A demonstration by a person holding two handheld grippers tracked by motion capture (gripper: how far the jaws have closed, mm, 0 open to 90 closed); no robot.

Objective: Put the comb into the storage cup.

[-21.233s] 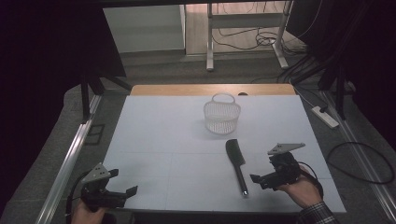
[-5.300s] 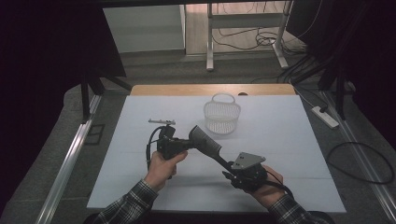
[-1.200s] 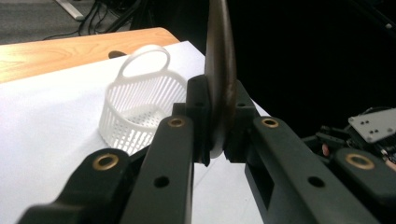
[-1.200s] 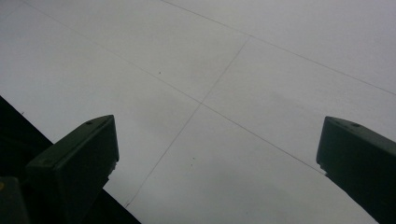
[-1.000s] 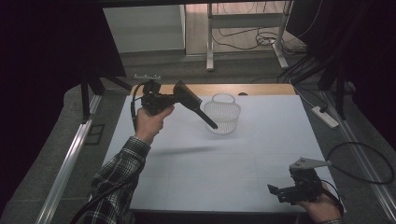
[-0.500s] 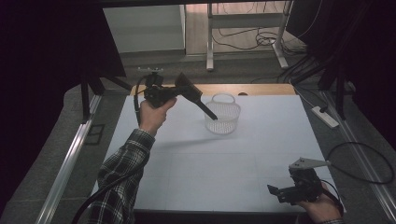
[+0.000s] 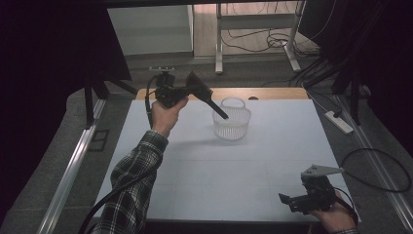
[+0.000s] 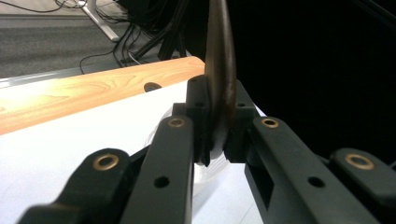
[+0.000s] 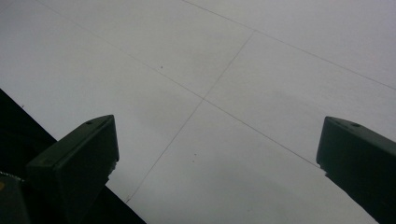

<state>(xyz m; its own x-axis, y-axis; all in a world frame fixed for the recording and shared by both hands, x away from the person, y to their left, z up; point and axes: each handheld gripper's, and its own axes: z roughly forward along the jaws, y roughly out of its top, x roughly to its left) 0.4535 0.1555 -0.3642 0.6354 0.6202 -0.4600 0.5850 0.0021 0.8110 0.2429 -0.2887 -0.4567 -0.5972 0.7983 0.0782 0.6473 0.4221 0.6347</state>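
- Centrally, in the upper middle of the high view, the left gripper (image 7: 187,91) is clamped on the broad head of a dark brush (image 7: 205,95), whose handle slants down and right so that its tip hangs over the rim of the white mesh basket (image 7: 232,124).
- Seen edge-on in the left gripper view, the brush (image 8: 219,70) rises between the two closed jaws, the pads pressing its sides; part of the basket (image 8: 161,127) shows pale behind them.
- Judged step: lowering the brush into the basket. Done well, the handle tip is centred over the opening and steepened before the grip is let go, since a shallow angle may catch the rim and tip so light a basket.
- At the lower right of the high view, the right gripper (image 7: 298,201) rests low near the table's near edge, jaws wide apart and empty.
- White table (image 7: 253,170): bare between the two grippers; nothing stands in the path.
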